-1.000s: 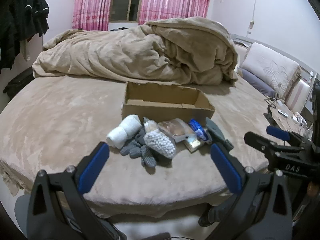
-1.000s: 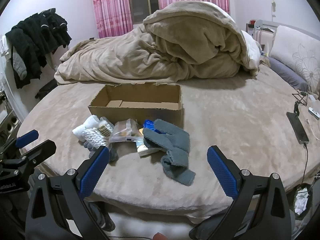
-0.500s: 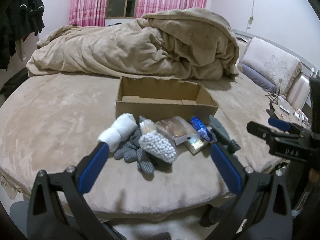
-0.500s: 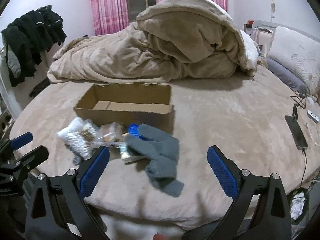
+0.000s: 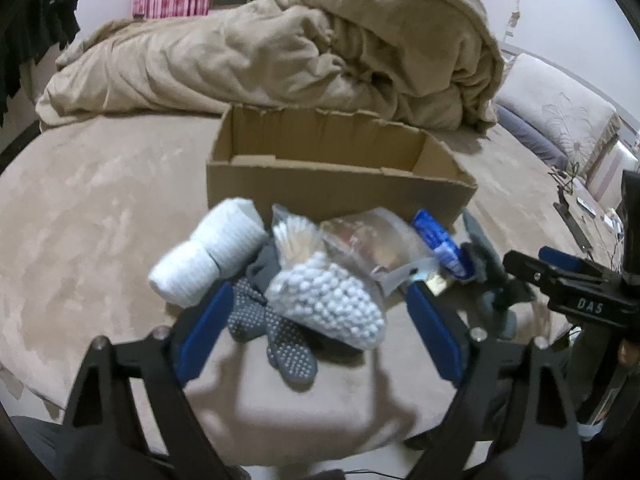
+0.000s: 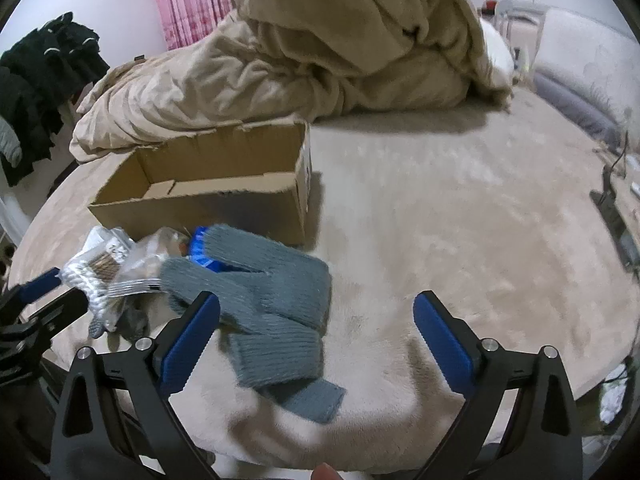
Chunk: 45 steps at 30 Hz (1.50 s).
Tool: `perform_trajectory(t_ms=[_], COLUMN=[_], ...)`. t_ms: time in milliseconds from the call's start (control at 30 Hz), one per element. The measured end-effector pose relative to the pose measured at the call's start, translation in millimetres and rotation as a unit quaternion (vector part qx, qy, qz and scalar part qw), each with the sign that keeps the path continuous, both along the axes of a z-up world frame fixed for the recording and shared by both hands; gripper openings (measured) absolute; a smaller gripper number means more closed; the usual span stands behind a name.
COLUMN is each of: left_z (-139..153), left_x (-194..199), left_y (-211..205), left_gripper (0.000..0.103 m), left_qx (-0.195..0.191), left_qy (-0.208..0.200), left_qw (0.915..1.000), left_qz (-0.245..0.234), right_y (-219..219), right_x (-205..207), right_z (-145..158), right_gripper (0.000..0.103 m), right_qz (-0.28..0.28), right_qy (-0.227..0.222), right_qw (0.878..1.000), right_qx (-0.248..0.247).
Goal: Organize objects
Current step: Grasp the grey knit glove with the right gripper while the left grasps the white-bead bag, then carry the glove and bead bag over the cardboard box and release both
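An open cardboard box (image 5: 336, 184) sits on the beige bed, also in the right wrist view (image 6: 208, 196). In front of it lies a pile: a white rolled sock pair (image 5: 212, 252), a bag of white beads (image 5: 332, 304), dotted grey gloves (image 5: 276, 336), a clear packet (image 5: 372, 240) and a blue packet (image 5: 436, 236). A grey knit sock pair (image 6: 272, 300) lies at the pile's right end. My left gripper (image 5: 320, 328) is open, low over the gloves and bead bag. My right gripper (image 6: 316, 336) is open over the grey socks.
A heaped beige duvet (image 5: 300, 44) lies behind the box. Pillows (image 5: 556, 108) are at the right. A phone with cable (image 6: 612, 208) lies near the bed's right edge. Dark clothes (image 6: 36, 80) hang at the left.
Both grippers have moved forward and down toward the pile, which now looks much larger. Both stay open. The objects have not moved.
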<state>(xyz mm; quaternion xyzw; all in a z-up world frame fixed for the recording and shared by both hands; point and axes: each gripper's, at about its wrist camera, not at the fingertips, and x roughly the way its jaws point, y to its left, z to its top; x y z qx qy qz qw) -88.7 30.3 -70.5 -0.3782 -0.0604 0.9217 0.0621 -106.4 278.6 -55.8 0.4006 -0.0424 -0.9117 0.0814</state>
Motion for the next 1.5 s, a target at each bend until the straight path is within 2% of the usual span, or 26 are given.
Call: perform_trajectory(t_ms=[133, 267, 333, 400, 467, 767, 833, 867, 1000, 1133, 1167, 1200, 1267, 1367, 1433, 1467, 1500], left_z=[-9, -19, -20, -19, -16, -1, 5, 7, 14, 17, 17, 17, 17, 18, 20, 21, 23], left_x=[-7, -12, -9, -6, -4, 16, 20, 22, 27, 28, 29, 29, 31, 32, 35, 36, 37], left_y=[-3, -4, -2, -1, -1, -7, -8, -8, -10, -9, -9, -10, -10, -11, -12, -12, -13], left_gripper=[0.076, 0.059, 0.054, 0.047, 0.044, 0.041, 0.041, 0.041, 0.041, 0.041, 0.041, 0.041, 0.041, 0.041, 0.041, 0.041, 0.041], left_qx=[0.017, 0.039, 0.037, 0.036, 0.039, 0.042, 0.040, 0.040, 0.039, 0.038, 0.038, 0.039, 0.041, 0.045, 0.047, 0.047, 0.048], left_qy=[-0.006, -0.019, -0.013, -0.006, 0.000, 0.023, 0.030, 0.032, 0.039, 0.042, 0.042, 0.042, 0.042, 0.044, 0.049, 0.051, 0.054], left_qw=[0.9998, 0.9989, 0.9990, 0.9989, 0.9988, 0.9987, 0.9987, 0.9986, 0.9984, 0.9984, 0.9984, 0.9983, 0.9982, 0.9980, 0.9977, 0.9976, 0.9974], left_qz=[-0.002, -0.018, -0.023, -0.028, -0.028, -0.015, -0.013, -0.012, -0.008, -0.008, -0.008, -0.008, -0.007, -0.005, -0.005, -0.005, -0.005], right_y=[0, -1, -3, -8, -13, -1, 1, 2, 3, 1, 2, 5, 11, 7, -3, -9, -16], right_x=[-9, -16, -15, -13, -10, -1, 2, 3, 7, -1, -3, -4, -6, -11, -13, -12, -10], right_z=[-14, -26, -29, -28, -27, -18, -13, -10, 0, -15, -18, -20, -23, -32, -36, -36, -35], right_gripper=[0.097, 0.092, 0.080, 0.057, 0.048, 0.031, 0.019, 0.007, 0.004, 0.008, 0.021, 0.045, 0.065, 0.065, 0.056, 0.044, 0.038], right_qz=[-0.001, 0.011, 0.025, 0.044, 0.056, 0.049, 0.045, 0.042, 0.039, 0.031, 0.025, 0.014, 0.005, 0.019, 0.035, 0.047, 0.057], right_qy=[-0.018, -0.048, -0.052, -0.049, -0.044, -0.026, -0.019, -0.015, 0.004, -0.031, -0.036, -0.039, -0.043, -0.060, -0.067, -0.066, -0.062], right_qw=[1.000, 0.998, 0.997, 0.996, 0.996, 0.996, 0.996, 0.996, 0.997, 0.998, 0.998, 0.998, 0.997, 0.995, 0.995, 0.994, 0.995], right_qx=[-0.001, -0.033, -0.047, -0.057, -0.054, -0.073, -0.074, -0.074, -0.060, -0.052, -0.049, -0.047, -0.060, -0.078, -0.072, -0.068, -0.061])
